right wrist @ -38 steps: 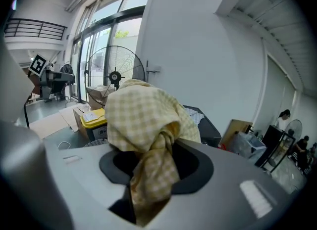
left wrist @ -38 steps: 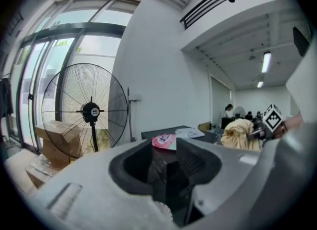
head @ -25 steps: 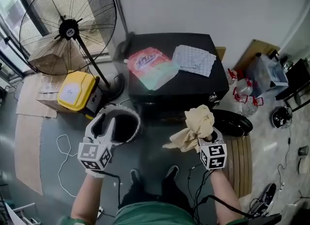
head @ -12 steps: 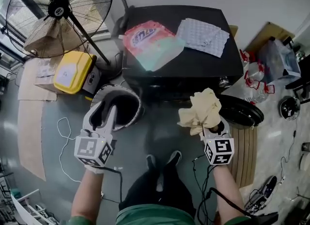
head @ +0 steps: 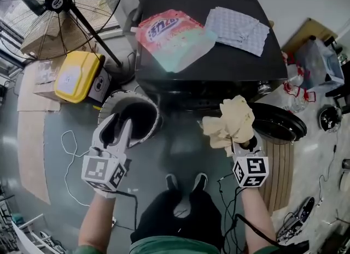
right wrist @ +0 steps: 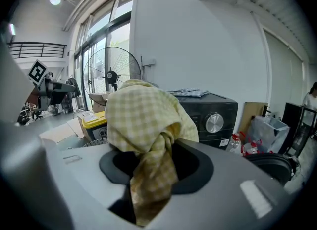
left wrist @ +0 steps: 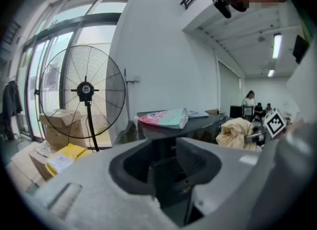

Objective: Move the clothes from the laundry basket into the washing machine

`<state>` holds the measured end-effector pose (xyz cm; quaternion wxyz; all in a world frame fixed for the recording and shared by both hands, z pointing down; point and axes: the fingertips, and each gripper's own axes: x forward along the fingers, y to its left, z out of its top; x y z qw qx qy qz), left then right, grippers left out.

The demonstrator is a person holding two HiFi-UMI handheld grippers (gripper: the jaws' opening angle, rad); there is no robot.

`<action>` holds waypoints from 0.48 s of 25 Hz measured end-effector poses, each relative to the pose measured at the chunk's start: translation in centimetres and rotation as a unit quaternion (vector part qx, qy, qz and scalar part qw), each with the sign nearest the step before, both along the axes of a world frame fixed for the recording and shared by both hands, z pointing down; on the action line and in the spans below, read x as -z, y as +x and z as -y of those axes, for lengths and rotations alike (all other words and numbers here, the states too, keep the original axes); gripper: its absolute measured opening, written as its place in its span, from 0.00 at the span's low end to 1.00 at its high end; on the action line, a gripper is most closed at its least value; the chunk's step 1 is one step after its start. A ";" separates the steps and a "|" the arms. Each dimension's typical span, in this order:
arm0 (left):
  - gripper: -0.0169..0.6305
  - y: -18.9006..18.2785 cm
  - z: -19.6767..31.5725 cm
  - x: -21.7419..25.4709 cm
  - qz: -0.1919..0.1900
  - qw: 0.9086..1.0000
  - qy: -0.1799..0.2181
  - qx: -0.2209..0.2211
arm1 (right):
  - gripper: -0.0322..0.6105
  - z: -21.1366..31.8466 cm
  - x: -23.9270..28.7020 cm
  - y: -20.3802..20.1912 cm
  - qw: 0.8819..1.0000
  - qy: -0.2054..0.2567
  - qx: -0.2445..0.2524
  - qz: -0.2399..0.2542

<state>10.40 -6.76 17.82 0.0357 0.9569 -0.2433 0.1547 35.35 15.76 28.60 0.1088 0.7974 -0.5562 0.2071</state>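
My right gripper point(head: 239, 138) point(right wrist: 148, 174) is shut on a crumpled pale yellow checked cloth point(head: 229, 123) point(right wrist: 143, 120), held in front of the black washing machine point(head: 219, 61) point(right wrist: 218, 110). The cloth bunches above the jaws and hangs down between them. The machine's round door point(head: 279, 124) stands open to the right of the cloth. My left gripper point(head: 116, 130) point(left wrist: 168, 174) is open and empty, hovering over the near rim of the round white laundry basket point(head: 149, 110). The basket's inside looks dark; what it holds is hidden.
A pink and green detergent bag point(head: 172, 31) and a patterned cloth point(head: 238, 26) lie on top of the machine. A big standing fan point(head: 54, 1) and a yellow box point(head: 74, 75) stand at the left. Cables trail on the floor by the person's feet point(head: 186, 184).
Both grippers have sunk lower in front of the machine. The yellow cloth stays in the right gripper; the left stays open by the basket.
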 end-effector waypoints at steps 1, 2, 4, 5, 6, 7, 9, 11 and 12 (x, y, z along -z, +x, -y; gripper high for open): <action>0.26 0.1 0.2 -0.6 -0.003 1.000 0.002 0.006 | 0.30 0.3 -0.6 -0.1 1.000 0.003 0.007 0.001; 0.26 0.2 0.4 -1.4 -0.006 1.000 0.003 0.011 | 0.30 0.6 -1.3 0.0 1.000 0.007 0.014 0.000; 0.26 0.9 0.6 -3.5 -0.011 1.000 0.003 0.019 | 0.30 1.4 -3.0 0.5 1.000 0.014 0.025 -0.004; 0.26 1.3 0.7 -4.8 -0.013 1.000 0.003 0.020 | 0.30 1.8 -4.0 0.7 0.999 0.017 0.029 -0.007; 0.26 1.6 0.7 -6.2 -0.013 1.000 0.003 0.020 | 0.30 2.2 -5.0 0.9 0.999 0.020 0.032 -0.011; 0.26 1.9 0.7 -7.6 -0.011 1.000 0.004 0.021 | 0.30 2.5 -6.0 1.0 0.999 0.023 0.035 -0.014; 0.26 2.4 0.7 -10.2 -0.009 1.000 0.009 0.020 | 0.30 3.1 -8.1 1.2 0.999 0.030 0.040 -0.018; 0.26 2.9 1.0 -12.5 -0.012 1.000 0.013 0.019 | 0.30 3.7 -10.2 1.5 0.998 0.040 0.041 -0.019; 0.26 3.1 1.2 -13.7 -0.016 1.000 0.015 0.019 | 0.30 4.1 -11.3 1.7 0.998 0.045 0.043 -0.020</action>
